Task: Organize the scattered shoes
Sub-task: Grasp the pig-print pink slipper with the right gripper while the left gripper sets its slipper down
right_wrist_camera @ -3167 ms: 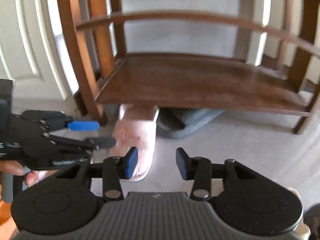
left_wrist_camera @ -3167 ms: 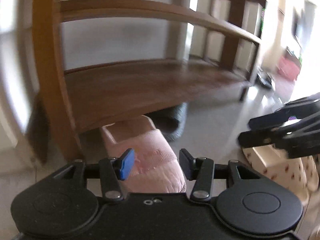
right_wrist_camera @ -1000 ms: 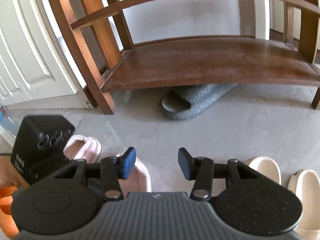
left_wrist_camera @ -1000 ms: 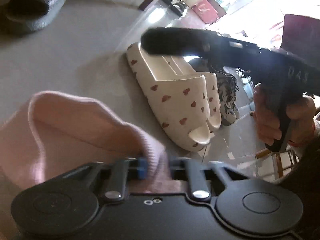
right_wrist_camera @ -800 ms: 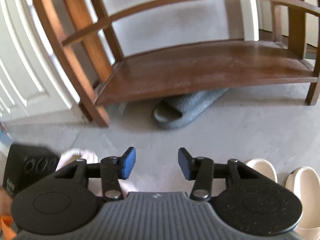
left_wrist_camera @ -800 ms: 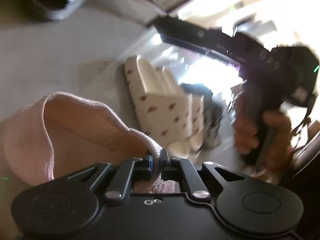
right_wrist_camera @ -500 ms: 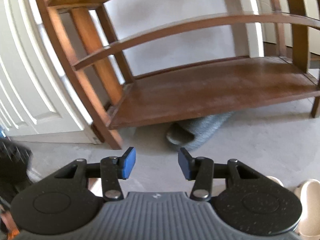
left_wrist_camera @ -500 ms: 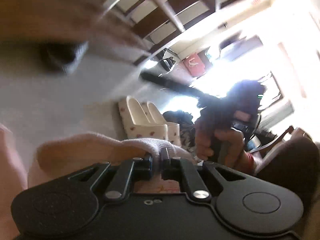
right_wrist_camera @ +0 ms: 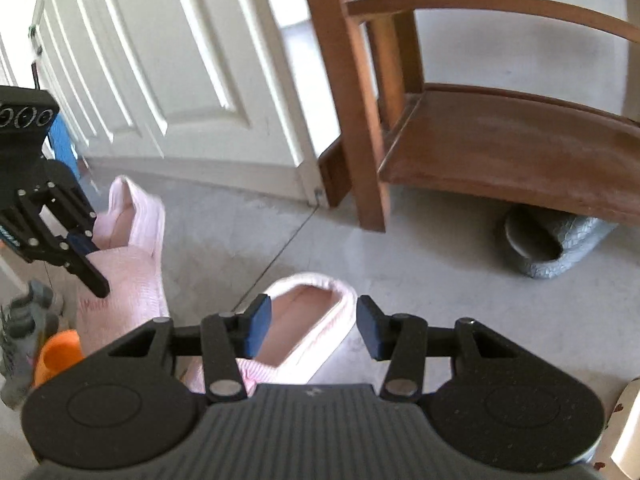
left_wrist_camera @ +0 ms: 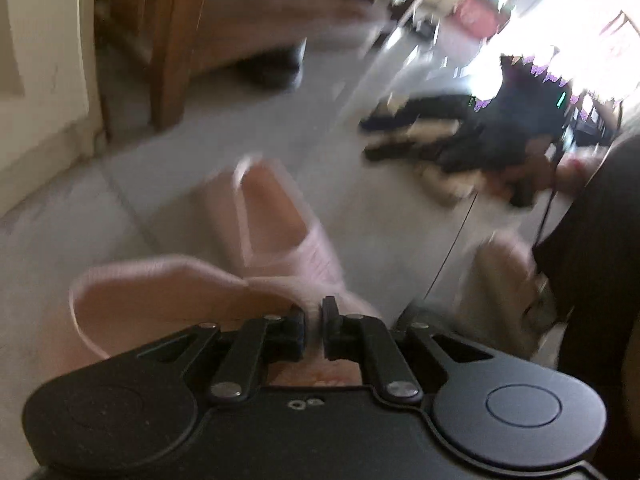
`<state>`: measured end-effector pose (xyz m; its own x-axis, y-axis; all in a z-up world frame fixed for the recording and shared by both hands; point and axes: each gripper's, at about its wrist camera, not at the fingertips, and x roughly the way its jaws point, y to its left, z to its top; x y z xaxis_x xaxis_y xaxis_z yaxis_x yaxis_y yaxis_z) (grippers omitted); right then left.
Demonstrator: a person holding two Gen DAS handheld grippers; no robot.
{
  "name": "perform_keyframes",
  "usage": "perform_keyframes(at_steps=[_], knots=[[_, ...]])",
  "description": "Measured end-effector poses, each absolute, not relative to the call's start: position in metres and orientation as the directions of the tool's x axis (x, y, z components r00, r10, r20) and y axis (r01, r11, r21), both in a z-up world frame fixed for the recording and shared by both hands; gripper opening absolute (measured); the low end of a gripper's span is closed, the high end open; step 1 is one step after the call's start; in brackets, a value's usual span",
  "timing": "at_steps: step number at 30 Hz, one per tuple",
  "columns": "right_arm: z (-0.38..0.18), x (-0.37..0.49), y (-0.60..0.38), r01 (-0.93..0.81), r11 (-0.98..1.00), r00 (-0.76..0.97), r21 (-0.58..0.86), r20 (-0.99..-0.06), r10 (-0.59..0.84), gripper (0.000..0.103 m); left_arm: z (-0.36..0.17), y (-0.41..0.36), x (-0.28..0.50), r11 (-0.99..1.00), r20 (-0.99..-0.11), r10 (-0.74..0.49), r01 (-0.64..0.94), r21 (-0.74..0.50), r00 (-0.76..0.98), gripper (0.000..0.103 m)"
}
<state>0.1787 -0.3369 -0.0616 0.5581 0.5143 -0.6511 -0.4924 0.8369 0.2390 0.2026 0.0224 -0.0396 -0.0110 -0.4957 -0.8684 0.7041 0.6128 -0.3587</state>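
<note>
A home entryway: slippers point(right_wrist_camera: 308, 320) scattered on a grey floor point(right_wrist_camera: 420, 280) beside a wooden shoe rack point(right_wrist_camera: 508, 148) and white panelled doors point(right_wrist_camera: 180, 64).

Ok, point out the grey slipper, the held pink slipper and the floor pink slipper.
grey slipper point(right_wrist_camera: 580, 240), right wrist view, textured upper
held pink slipper point(right_wrist_camera: 124, 272), right wrist view, knit upper
floor pink slipper point(right_wrist_camera: 304, 312), right wrist view, insole

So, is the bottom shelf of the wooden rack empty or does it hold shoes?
Empty, as far as visible: the bottom shelf shows bare wood. The grey slipper lies on the floor beneath it.
</note>
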Motion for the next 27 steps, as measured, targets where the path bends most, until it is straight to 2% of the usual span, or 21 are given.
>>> perform_keyframes(at_steps=[6, 9, 12, 17, 21, 27], knots=[[-0.073, 0.175, -0.333, -0.468, 0.853, 0.525, 0.231, -0.704, 0.479, 0.051, -0.086, 0.010, 0.216, 0.561, -0.899, -0.432, 0.758, -0.333, -0.075, 0.009], [-0.073, 0.176, -0.336, -0.458, 0.861, 0.527, 0.221, -0.712, 0.463, 0.051, -0.092, 0.002, 0.218, 0.528, -0.909, -0.410, 0.795, -0.300, -0.071, 0.010], [-0.074, 0.176, -0.346, -0.437, 0.871, 0.533, 0.226, -0.714, 0.453, 0.051, -0.092, -0.019, 0.223, 0.454, -0.940, -0.340, 0.867, -0.204, -0.043, 0.016], [-0.077, 0.178, -0.355, -0.417, 0.878, 0.544, 0.235, -0.710, 0.448, 0.051, -0.091, -0.057, 0.228, 0.369, -0.959, -0.277, 0.928, -0.057, 0.051, 0.016], [-0.078, 0.179, -0.351, -0.434, 0.868, 0.537, 0.241, -0.704, 0.464, 0.051, -0.092, -0.083, 0.223, 0.342, -0.940, -0.276, 0.934, 0.100, 0.201, 0.017], [-0.077, 0.176, -0.348, -0.461, 0.861, 0.540, 0.215, -0.702, 0.464, 0.051, -0.100, -0.095, 0.197, 0.271, -0.913, -0.248, 0.928, 0.257, 0.325, 0.022]])
